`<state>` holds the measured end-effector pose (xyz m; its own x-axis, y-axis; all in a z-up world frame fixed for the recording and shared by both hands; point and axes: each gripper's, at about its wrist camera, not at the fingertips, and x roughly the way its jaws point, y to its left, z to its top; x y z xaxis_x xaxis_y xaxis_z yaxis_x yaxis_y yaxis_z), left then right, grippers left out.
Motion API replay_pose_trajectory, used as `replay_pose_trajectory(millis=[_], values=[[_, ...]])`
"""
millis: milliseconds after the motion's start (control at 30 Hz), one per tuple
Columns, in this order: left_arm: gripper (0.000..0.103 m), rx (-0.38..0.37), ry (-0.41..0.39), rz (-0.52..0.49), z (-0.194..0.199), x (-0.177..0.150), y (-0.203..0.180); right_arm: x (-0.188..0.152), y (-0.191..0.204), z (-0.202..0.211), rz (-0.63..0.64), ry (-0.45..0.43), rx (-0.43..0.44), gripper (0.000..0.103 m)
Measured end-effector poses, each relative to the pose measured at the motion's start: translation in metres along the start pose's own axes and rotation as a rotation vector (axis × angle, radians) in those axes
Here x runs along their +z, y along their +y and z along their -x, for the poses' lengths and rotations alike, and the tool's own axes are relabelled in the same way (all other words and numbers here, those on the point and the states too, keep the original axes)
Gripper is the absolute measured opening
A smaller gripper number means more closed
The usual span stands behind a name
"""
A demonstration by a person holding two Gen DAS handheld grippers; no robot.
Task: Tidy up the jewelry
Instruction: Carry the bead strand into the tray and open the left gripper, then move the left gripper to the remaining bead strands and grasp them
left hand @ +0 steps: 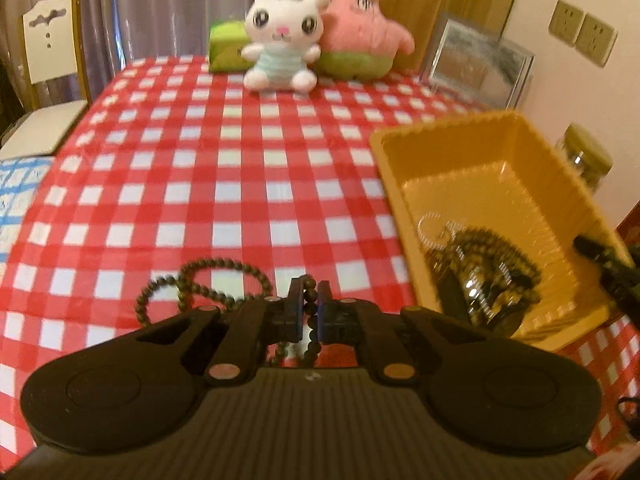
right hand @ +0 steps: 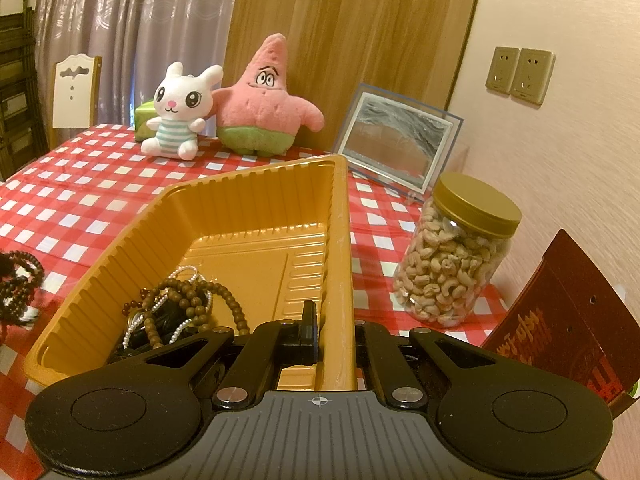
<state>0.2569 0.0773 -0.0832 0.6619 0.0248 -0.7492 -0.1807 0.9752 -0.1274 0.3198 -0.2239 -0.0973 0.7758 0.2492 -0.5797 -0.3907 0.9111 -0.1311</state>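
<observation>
One checked tablecloth (left hand: 192, 168) covered my table. One yellow tray (right hand: 256, 200) sat on it; my right gripper (right hand: 332, 332) was clamped on its right wall, one finger inside, one outside. At the 12 o'clock end stood two plush toys: one pink star (right hand: 264, 108) and one white rabbit (right hand: 180, 114). At 2 o'clock stood one picture frame (right hand: 396, 136) and at 3 o'clock one nut jar (right hand: 456, 256). Inside the tray lay a tangle of bead strings (right hand: 180, 304), too knotted to count. My left gripper (left hand: 310, 300) was pinched shut on one dark bead necklace (left hand: 200, 284), trailing toward 9 o'clock on the cloth.
</observation>
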Motion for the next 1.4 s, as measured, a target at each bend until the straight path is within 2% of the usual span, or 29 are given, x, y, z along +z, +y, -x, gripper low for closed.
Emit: replay_pose_trajectory(millis=[200, 367, 867, 1100, 1200, 1267, 1400], values=[[0.005, -0.040, -0.079, -0.004, 0.029, 0.021, -0.004, 0.000, 0.000, 0.000, 0.000, 0.000, 0.000, 0.004], [0.005, -0.109, -0.123, -0.023, 0.042, 0.035, -0.021, 0.000, 0.000, 0.000, 0.000, 0.000, 0.000, 0.004], [0.005, -0.357, -0.078, -0.088, 0.012, 0.056, -0.109, 0.003, 0.000, 0.002, 0.000, -0.007, 0.006, 0.004], [0.006, -0.383, -0.036, -0.092, -0.003, 0.057, -0.125, 0.003, 0.000, 0.002, -0.002, -0.006, 0.006, 0.004], [0.008, -0.375, -0.036, -0.082, -0.002, 0.057, -0.120, 0.003, 0.000, 0.002, -0.003, -0.003, 0.005, 0.004], [0.015, -0.373, -0.040, -0.068, 0.001, 0.058, -0.114, 0.003, 0.000, 0.001, -0.004, -0.002, 0.004, 0.004], [0.018, -0.346, -0.064, -0.045, 0.011, 0.060, -0.097, 0.003, -0.001, 0.000, -0.005, 0.000, 0.004, 0.004]])
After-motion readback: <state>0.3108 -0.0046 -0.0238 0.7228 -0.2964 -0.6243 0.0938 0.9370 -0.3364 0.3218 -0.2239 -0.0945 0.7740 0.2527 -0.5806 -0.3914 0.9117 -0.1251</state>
